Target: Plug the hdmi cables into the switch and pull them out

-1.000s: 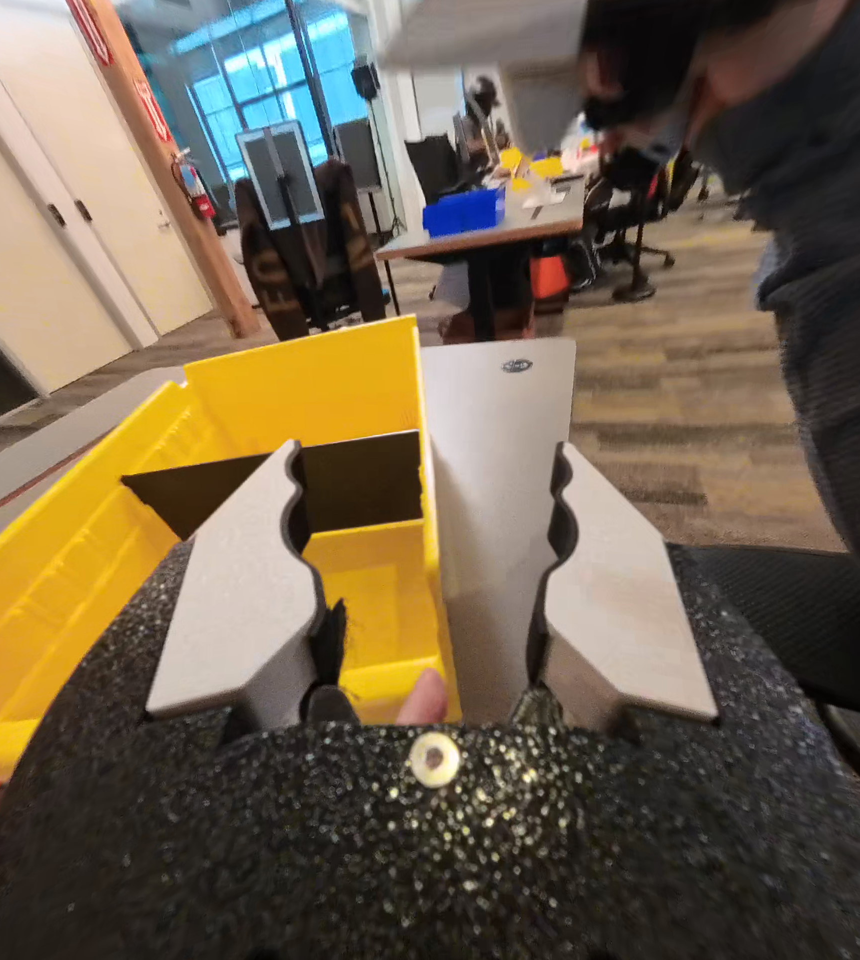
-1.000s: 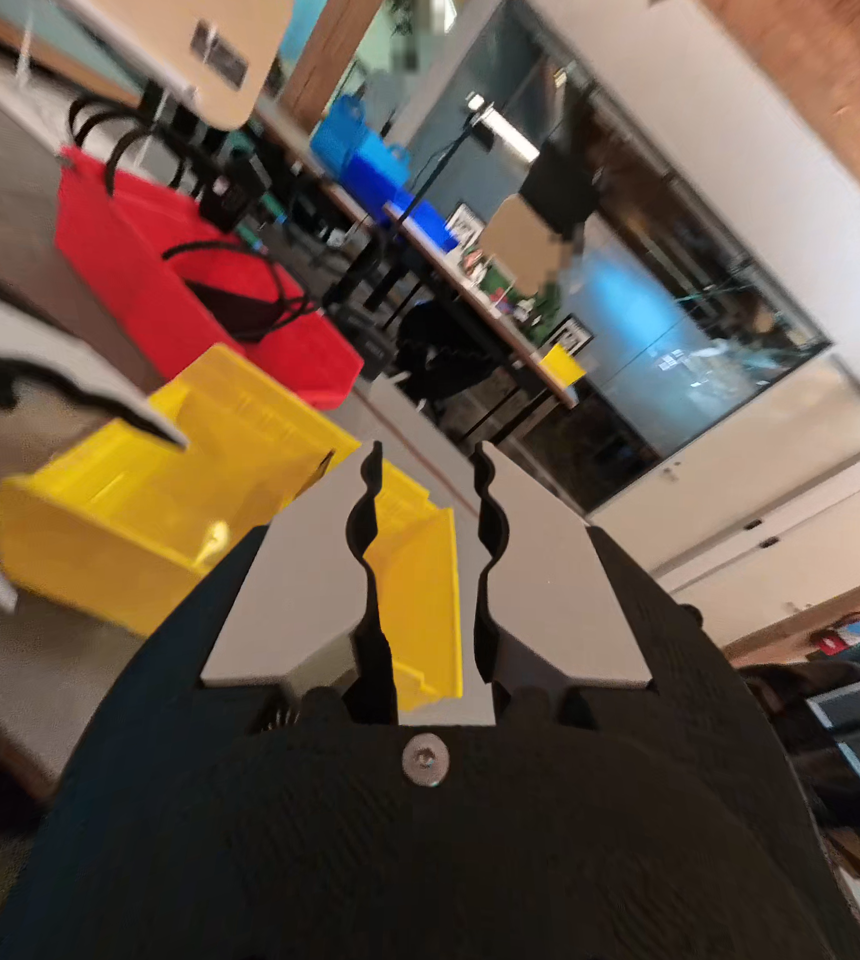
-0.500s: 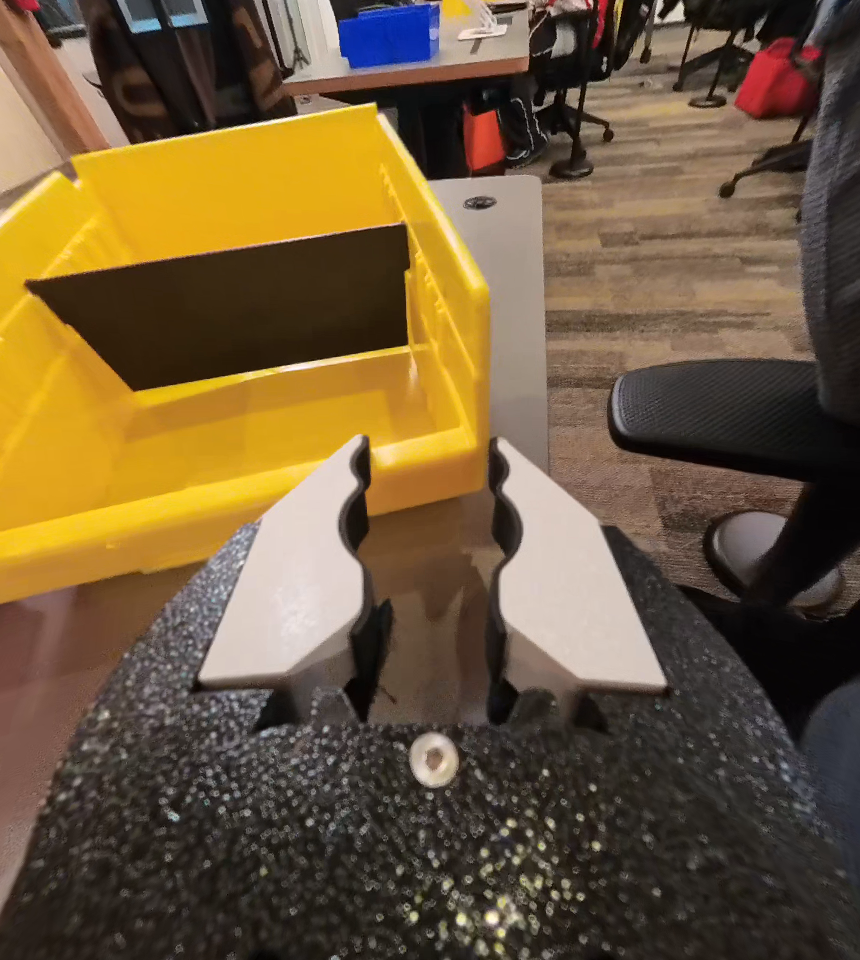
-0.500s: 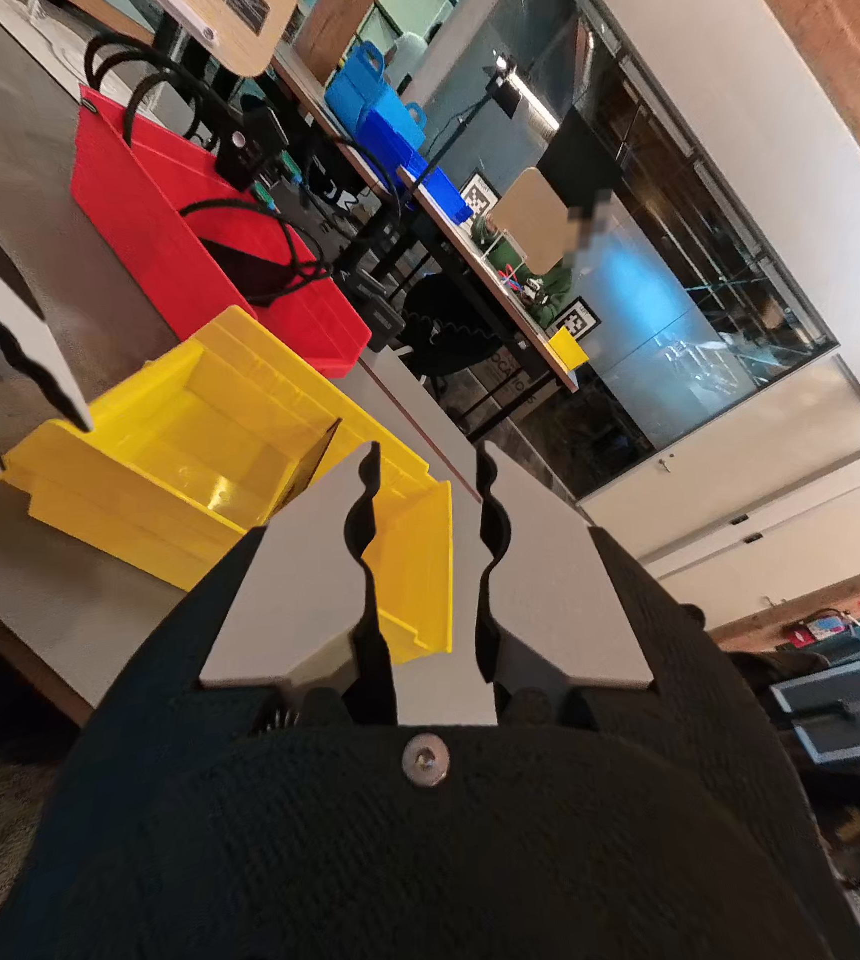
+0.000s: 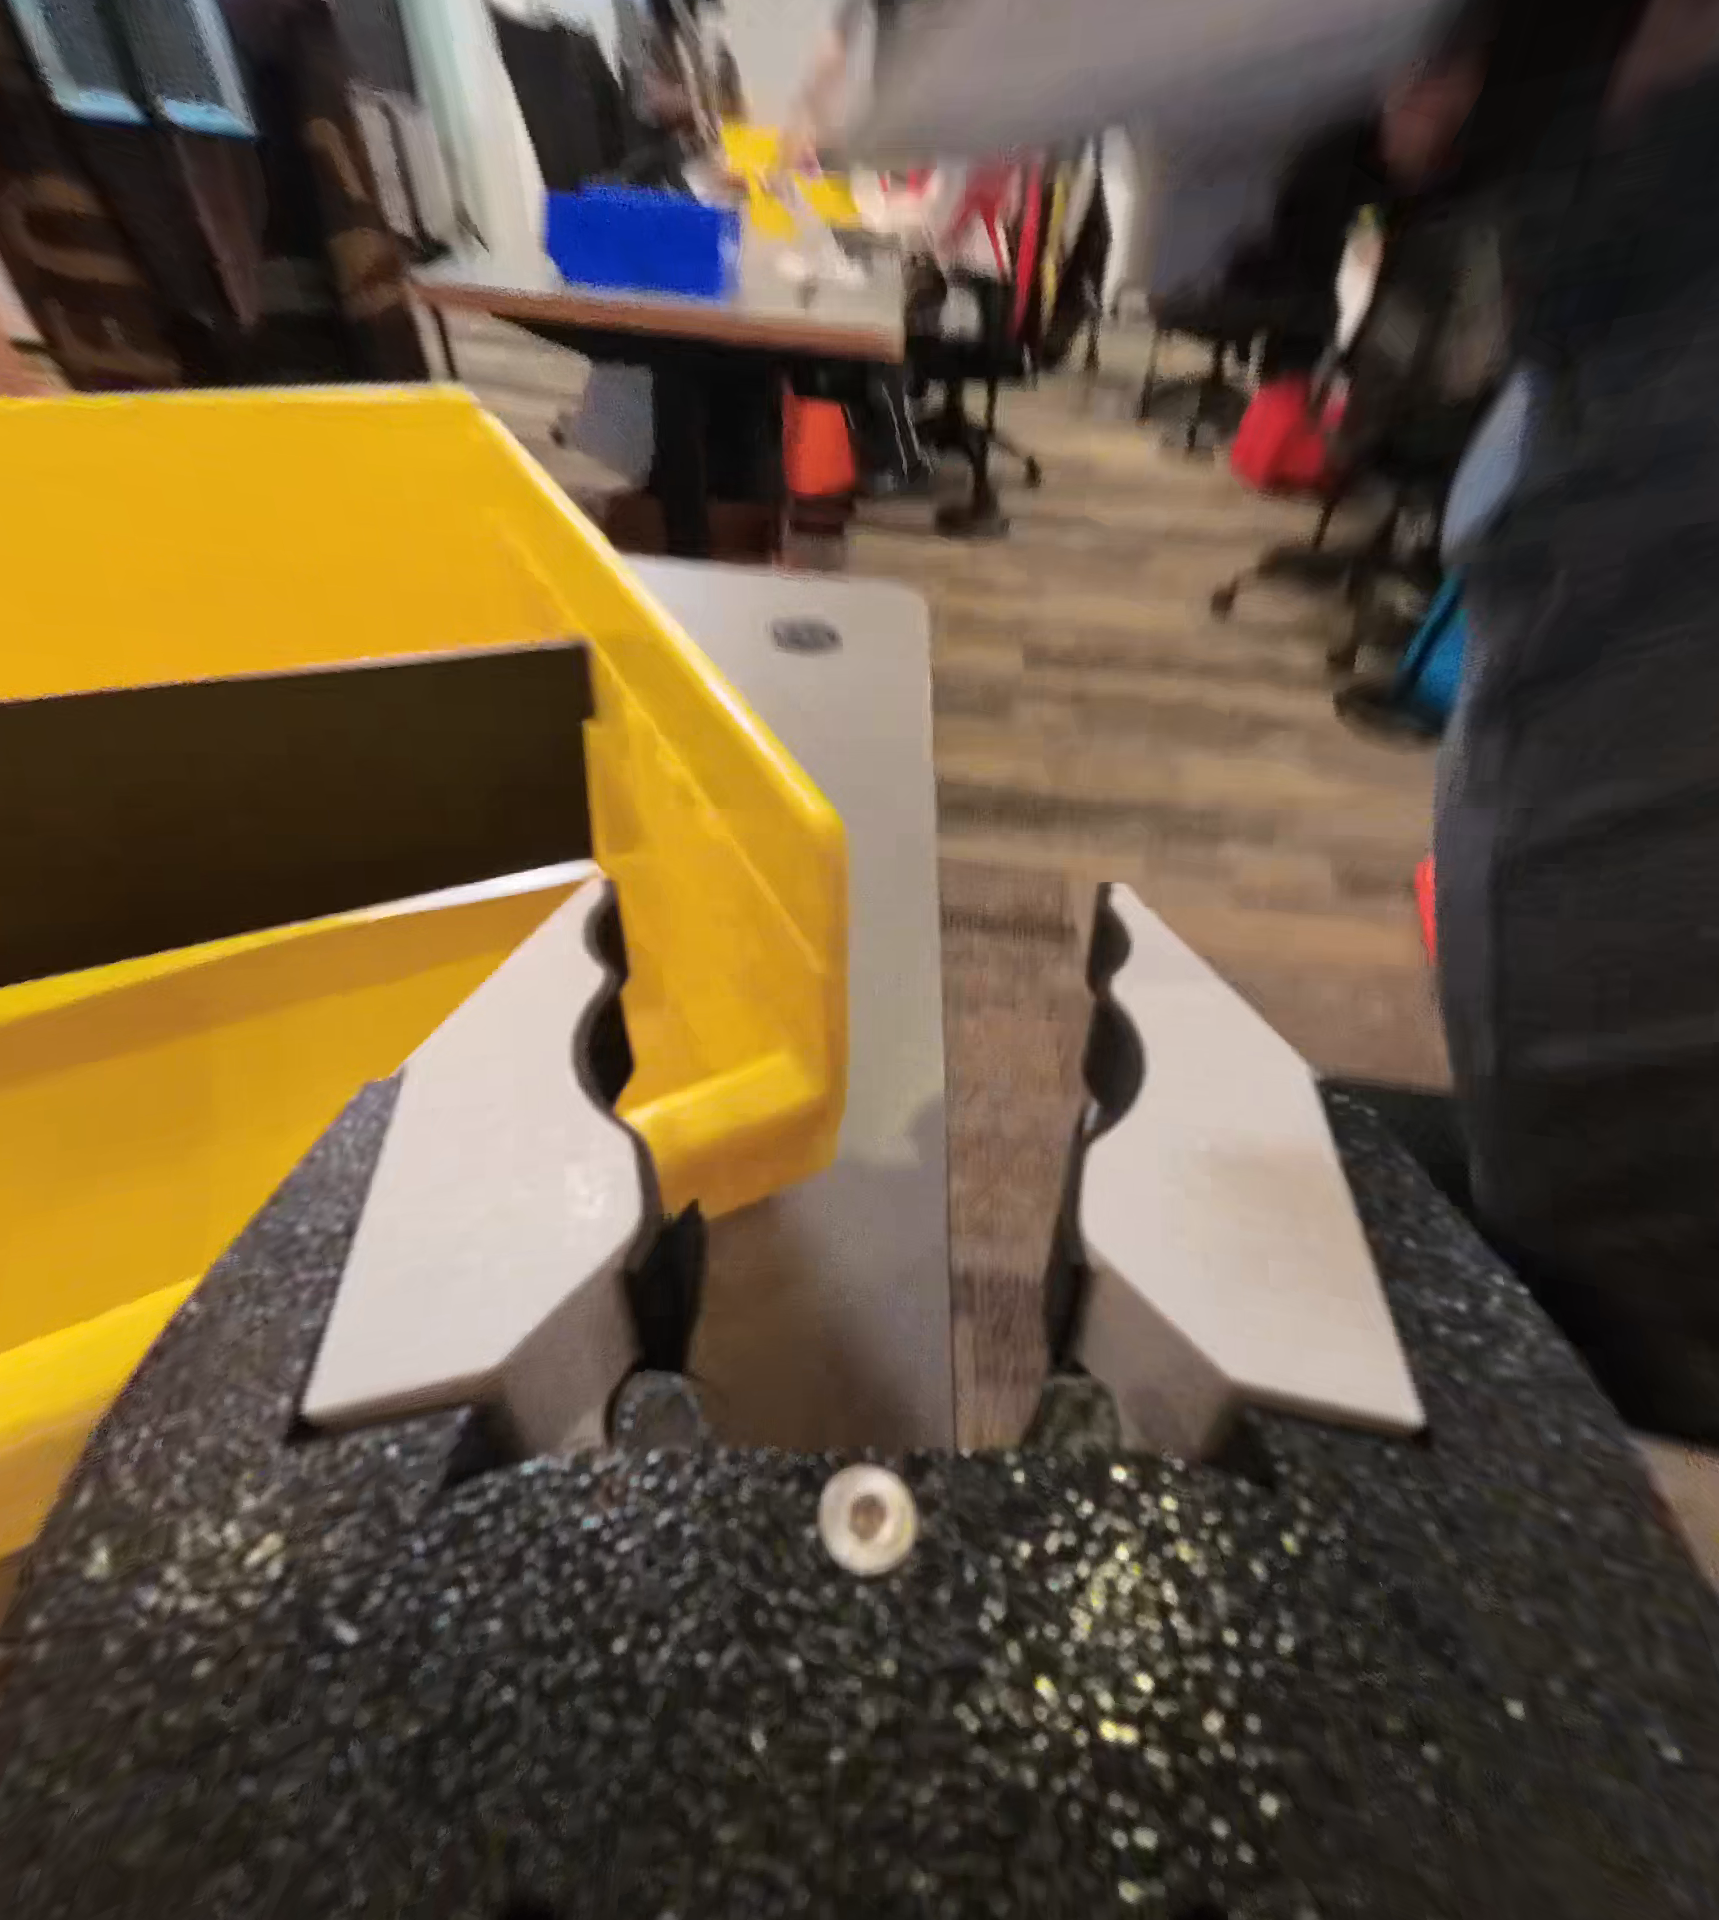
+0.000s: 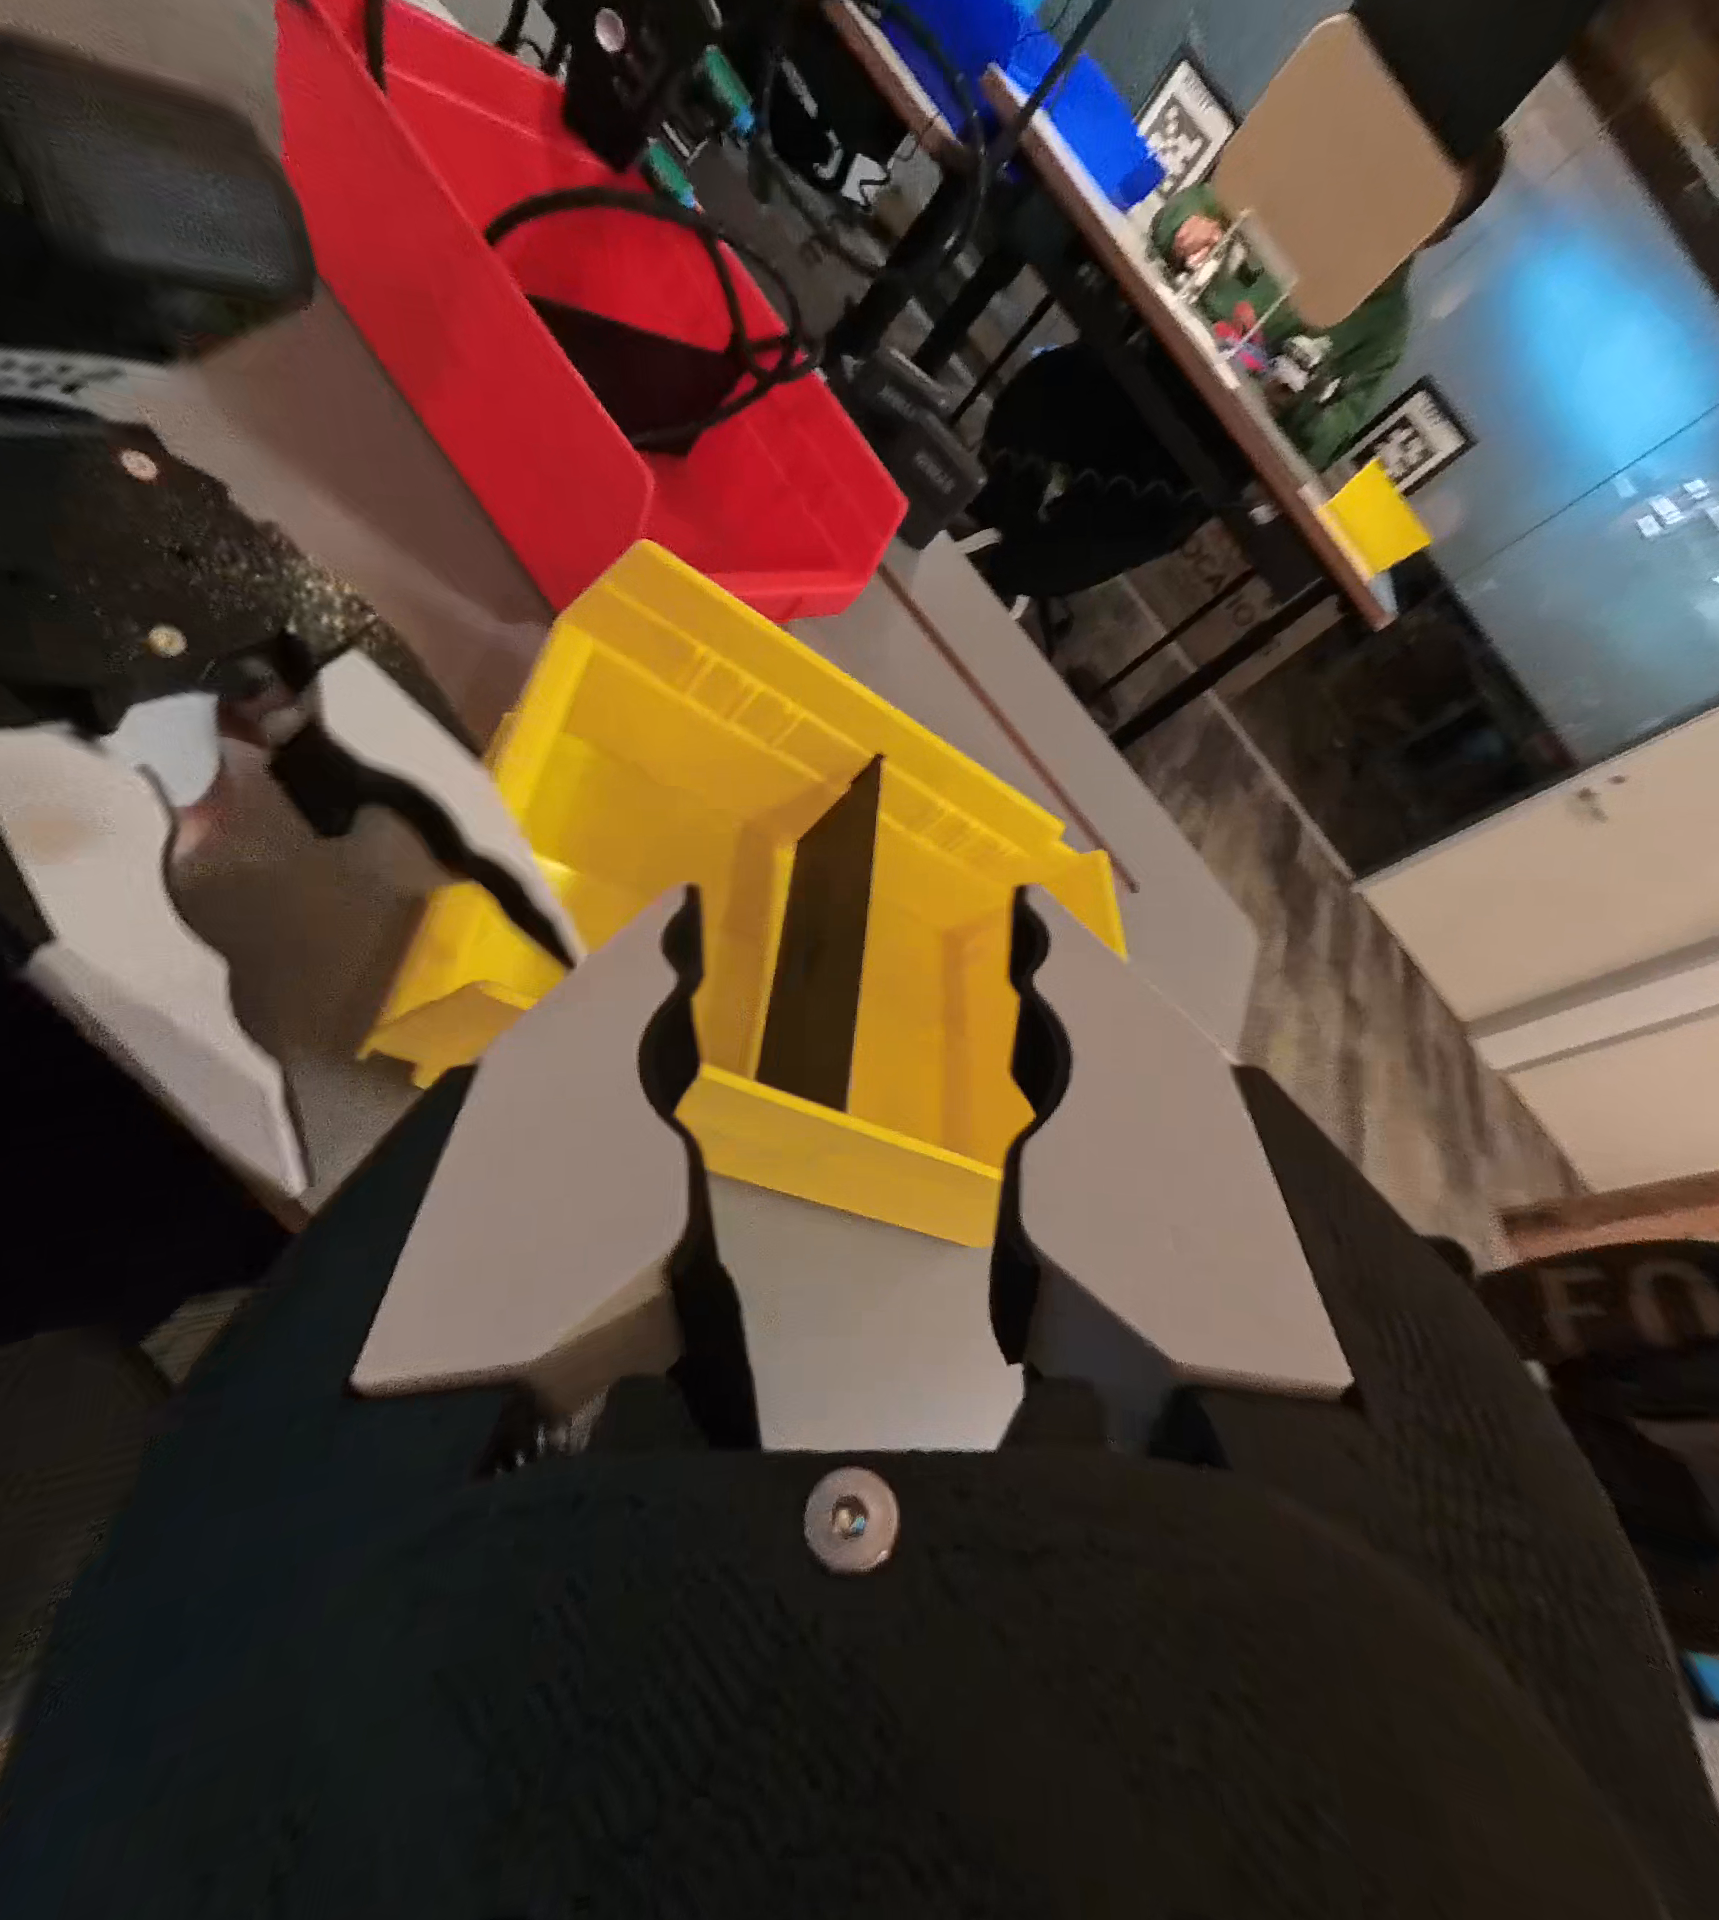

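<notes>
Swung over to the yellow bin (image 6: 834, 1153) now with left gripper (image 5: 855, 904) and right gripper (image 6: 855, 904) jaws opened wider than a moment back, holding nothing, leaving the cables (image 6: 735, 275) off in the red bin (image 6: 481, 343), so probably prepping a grab.

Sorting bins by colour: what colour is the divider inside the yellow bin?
Black; the divider shows best in the right wrist view.
</notes>
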